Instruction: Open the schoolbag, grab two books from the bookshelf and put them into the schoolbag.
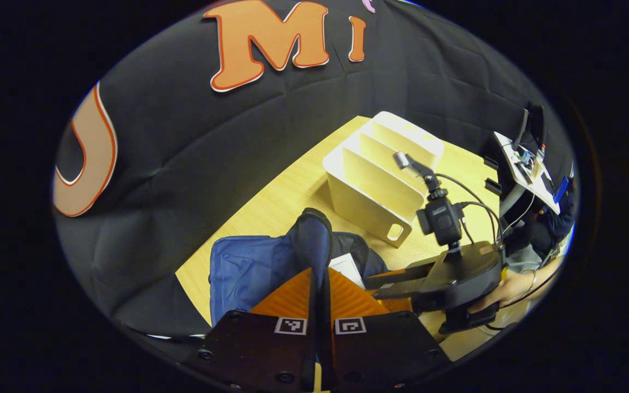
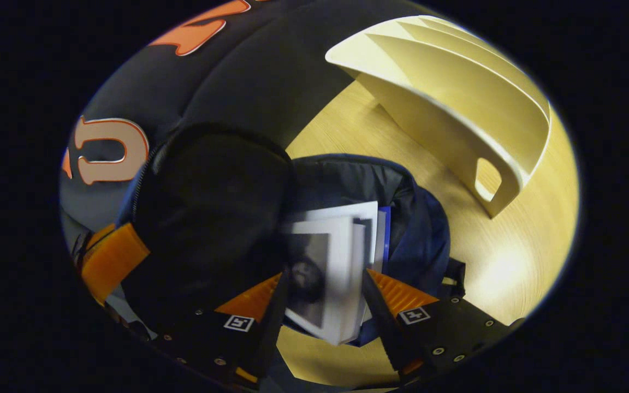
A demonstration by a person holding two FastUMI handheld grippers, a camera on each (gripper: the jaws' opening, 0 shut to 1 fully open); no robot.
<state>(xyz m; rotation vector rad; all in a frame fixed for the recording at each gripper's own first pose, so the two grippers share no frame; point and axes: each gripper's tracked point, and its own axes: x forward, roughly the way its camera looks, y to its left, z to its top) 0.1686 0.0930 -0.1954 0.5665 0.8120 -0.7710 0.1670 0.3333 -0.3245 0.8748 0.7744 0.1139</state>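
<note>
In the left gripper view, the left tongs [image 1: 320, 295] were clamped on the raised flap [image 1: 312, 240] of the blue schoolbag [image 1: 249, 270], the two orange fingers [image 1: 292, 297] pressed together on the dark fabric at 6 o'clock. The bag lay on the wooden surface [image 1: 282, 202]. The white bookshelf [image 1: 374, 180] stood on the surface toward 1 o'clock, just beyond the bag, its slots bare. The right tongs [image 1: 391, 281] reached in from 4 o'clock, held by a hand [image 1: 505, 286], their tips at the bag's opening.

In the right gripper view, the right tongs [image 2: 322, 295] stood apart, with the white books [image 2: 336, 267] between the fingers; whether either finger touched them I cannot tell. The books sat in the open mouth of the schoolbag [image 2: 418, 234], with the flap [image 2: 211, 218] lifted at 9 o'clock. The bookshelf [image 2: 456, 109] lay toward 1 o'clock.
</note>
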